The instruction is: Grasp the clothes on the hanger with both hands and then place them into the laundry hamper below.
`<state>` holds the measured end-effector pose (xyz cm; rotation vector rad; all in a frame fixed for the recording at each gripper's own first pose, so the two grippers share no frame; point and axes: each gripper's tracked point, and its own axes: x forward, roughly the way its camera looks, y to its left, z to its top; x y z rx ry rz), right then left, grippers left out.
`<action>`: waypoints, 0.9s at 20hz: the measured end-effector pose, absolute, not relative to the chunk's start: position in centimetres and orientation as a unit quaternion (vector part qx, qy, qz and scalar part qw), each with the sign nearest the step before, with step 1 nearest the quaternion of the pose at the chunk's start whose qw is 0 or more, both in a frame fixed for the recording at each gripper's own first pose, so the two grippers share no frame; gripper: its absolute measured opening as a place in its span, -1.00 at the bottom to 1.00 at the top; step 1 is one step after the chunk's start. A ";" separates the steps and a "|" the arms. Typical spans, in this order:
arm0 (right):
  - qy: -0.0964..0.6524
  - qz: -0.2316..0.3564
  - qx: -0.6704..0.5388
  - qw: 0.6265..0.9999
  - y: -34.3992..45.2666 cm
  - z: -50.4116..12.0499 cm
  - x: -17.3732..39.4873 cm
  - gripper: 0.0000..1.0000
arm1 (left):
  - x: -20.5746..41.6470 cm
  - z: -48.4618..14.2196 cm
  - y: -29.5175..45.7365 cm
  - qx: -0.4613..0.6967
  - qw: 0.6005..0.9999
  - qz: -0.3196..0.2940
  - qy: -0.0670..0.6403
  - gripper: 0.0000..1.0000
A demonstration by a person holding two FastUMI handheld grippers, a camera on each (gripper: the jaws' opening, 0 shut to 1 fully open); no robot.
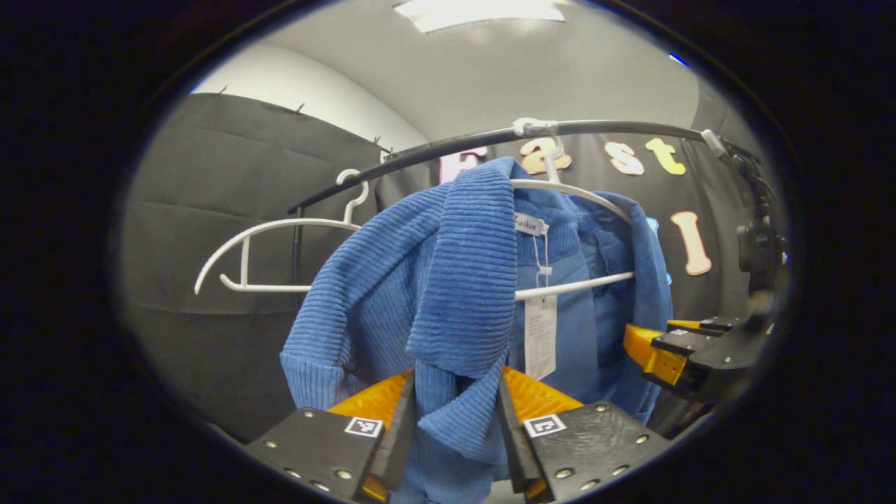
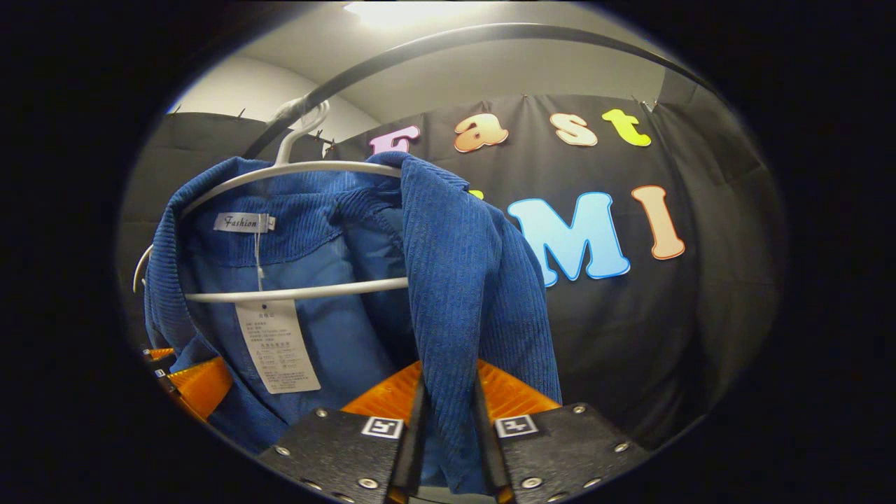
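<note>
Left gripper (image 1: 455, 427) and right gripper (image 2: 449, 420) each pinch the blue jacket (image 1: 448, 294), its hem cut off below the hanger (image 2: 294, 290).

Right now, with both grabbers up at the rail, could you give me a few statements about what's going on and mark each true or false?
1. The blue jacket hangs on a white hanger. True.
2. The left gripper has blue cloth between its fingers. True.
3. The right gripper hangs open, away from the jacket. False: its fingers close on a fold of the jacket.
4. A second, bare hanger hangs on the rail. True.
5. The jacket has no tag. False: a paper tag dangles inside it.
</note>
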<state>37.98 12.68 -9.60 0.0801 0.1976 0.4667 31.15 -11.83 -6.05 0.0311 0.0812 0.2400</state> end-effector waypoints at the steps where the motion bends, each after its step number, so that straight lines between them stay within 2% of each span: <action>1: 0.084 0.231 0.036 0.969 12.4 -9.2 37.8 -0.55 | 31.1 -6.0 -12.1 0.015 0.993 0.110 0.042 -0.19; 2: 0.072 0.244 0.037 0.966 12.9 -8.5 37.3 -0.95 | 31.2 -5.9 -12.0 0.023 0.993 0.109 0.040 -0.19; 3: 0.060 0.249 0.033 0.966 12.9 -8.0 36.9 -0.99 | 30.6 -5.5 -11.0 0.033 0.991 0.126 0.036 -0.38; 4: 0.047 0.249 0.025 0.967 12.7 -7.3 36.7 -0.99 | 30.7 -5.3 -11.1 0.031 0.992 0.117 0.035 -0.57; 6: 0.015 0.237 0.016 0.971 11.7 -5.5 36.8 -1.00 | 29.8 -4.9 -11.9 0.032 0.993 0.109 0.035 -0.61; 7: 0.003 0.236 0.017 0.972 11.4 -4.5 36.4 -0.99 | 29.5 -4.4 -11.2 0.036 0.993 0.112 0.030 -0.91; 8: -0.007 0.234 0.022 0.972 11.1 -3.5 36.2 -0.99 | 29.3 -3.9 -11.1 0.035 0.994 0.104 0.027 -0.82; 10: -0.029 0.222 0.024 0.974 9.9 -1.4 36.2 -0.99 | 28.1 -2.8 -11.1 0.039 0.995 0.094 0.023 -0.99; 11: -0.041 0.215 0.025 0.975 9.3 -0.3 36.1 -0.99 | 27.5 -2.2 -11.1 0.045 0.995 0.087 0.022 -0.91; 12: -0.053 0.209 0.024 0.976 8.8 0.8 36.1 -0.99 | 26.7 -1.5 -11.2 0.049 0.995 0.085 0.020 -1.00; 18: -0.098 0.180 0.008 0.979 6.5 4.2 37.0 -0.99 | 23.6 4.1 -9.1 0.063 0.994 0.087 -0.003 -0.82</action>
